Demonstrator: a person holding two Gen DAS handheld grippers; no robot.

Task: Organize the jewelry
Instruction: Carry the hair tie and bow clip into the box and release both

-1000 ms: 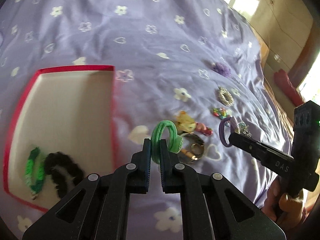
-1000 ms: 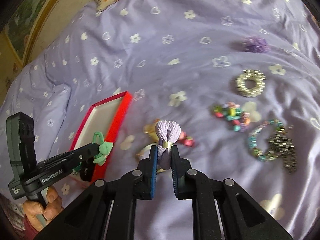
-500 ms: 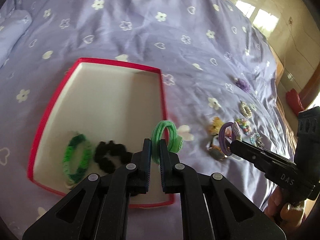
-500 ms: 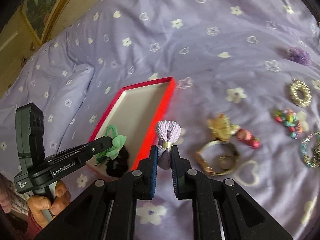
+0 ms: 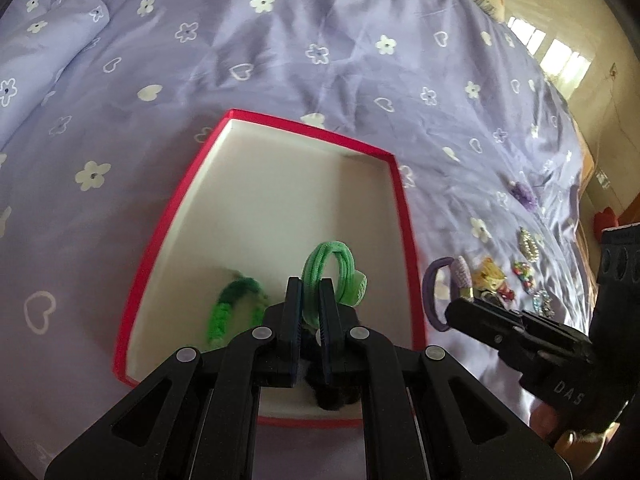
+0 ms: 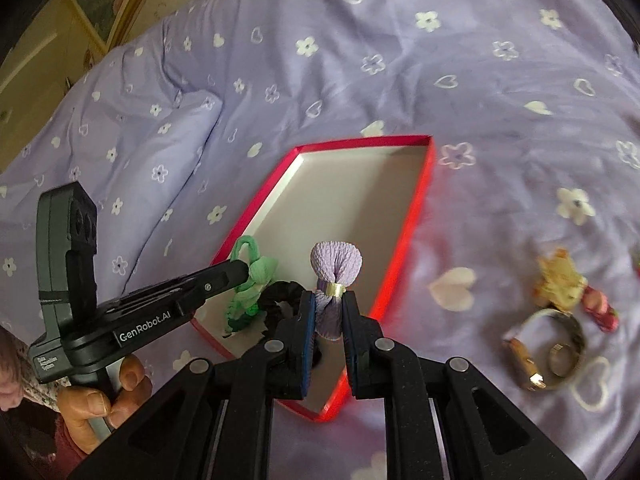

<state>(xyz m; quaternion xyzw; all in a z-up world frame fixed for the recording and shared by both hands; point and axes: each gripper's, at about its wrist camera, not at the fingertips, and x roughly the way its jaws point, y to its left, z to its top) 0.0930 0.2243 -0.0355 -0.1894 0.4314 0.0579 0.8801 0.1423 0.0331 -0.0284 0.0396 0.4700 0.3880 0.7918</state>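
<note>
Two tongs are loaded: left gripper (image 5: 310, 300) pinches a green tie (image 5: 334, 276) over the box (image 5: 402, 216) at lower centre; right gripper (image 6: 328, 312) clamps a lilac tie (image 6: 334, 276) above its near rim. Released there, the lilac tie could bounce out.

black hair tie (image 6: 280, 294): mostly covered by the right gripper (image 6: 328, 320) fingers; in the left view only a dark bit shows under the left gripper (image 5: 310, 312).
dark green bracelet (image 5: 232, 308): blurred, its lower end goes behind the gripper body.
red box (image 5: 400, 200): near edge partly hidden by both grippers.
small pieces at far right (image 5: 524, 276): too small to tell each one.
red piece (image 6: 637, 265): cut by the picture edge.
</note>
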